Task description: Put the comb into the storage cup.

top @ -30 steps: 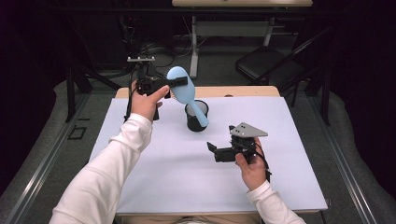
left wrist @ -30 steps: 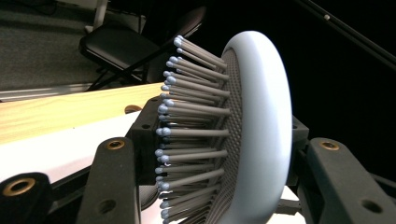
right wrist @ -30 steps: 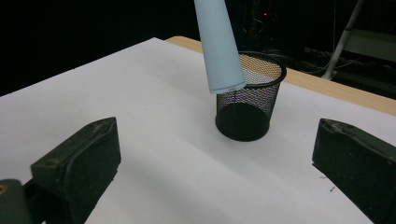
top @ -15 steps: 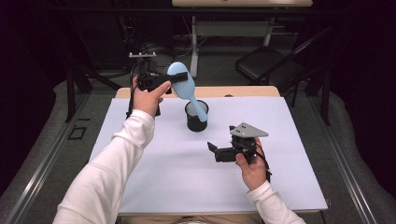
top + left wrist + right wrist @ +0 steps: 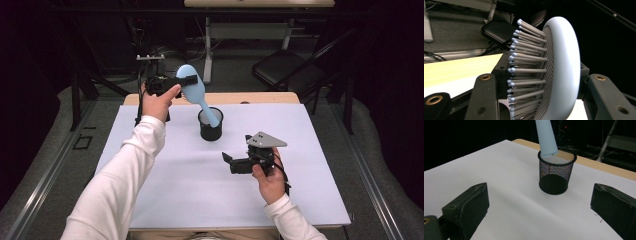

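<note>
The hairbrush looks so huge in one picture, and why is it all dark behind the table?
Left gripper view: the hairbrush sits right at the lens, so it looms large, bristles sharp. High view: light falls on the white table; the room beyond stays dim. Right gripper view: the mesh cup is crisp, no glare.

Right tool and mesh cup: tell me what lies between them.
Nothing: in the right gripper view only bare white table cover lies between the open right tool and the black mesh cup.
</note>
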{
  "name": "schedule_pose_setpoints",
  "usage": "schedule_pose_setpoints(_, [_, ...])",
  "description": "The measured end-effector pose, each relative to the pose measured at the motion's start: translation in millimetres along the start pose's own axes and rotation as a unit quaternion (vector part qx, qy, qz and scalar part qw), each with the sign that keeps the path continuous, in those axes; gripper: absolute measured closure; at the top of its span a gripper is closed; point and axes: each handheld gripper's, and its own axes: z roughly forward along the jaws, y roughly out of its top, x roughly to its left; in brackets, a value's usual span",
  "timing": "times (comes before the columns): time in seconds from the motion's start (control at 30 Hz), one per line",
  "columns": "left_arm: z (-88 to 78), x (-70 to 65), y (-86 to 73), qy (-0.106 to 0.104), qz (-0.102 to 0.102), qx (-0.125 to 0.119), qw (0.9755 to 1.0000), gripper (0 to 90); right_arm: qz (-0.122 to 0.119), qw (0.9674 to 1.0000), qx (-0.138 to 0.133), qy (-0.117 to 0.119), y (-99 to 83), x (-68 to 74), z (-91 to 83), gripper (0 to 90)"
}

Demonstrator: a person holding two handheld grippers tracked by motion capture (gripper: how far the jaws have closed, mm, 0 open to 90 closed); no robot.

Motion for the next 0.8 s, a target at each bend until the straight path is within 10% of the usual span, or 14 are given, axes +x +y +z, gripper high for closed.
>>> schedule_pose_setpoints(0.8, [4.4, 10.4, 1.8, 0.025, 0.008, -0.007, 0.9996, 48.8, -0.001, 1.0, 0.0, 0.0, -0.8, 0.4, 0.2, 2.1])
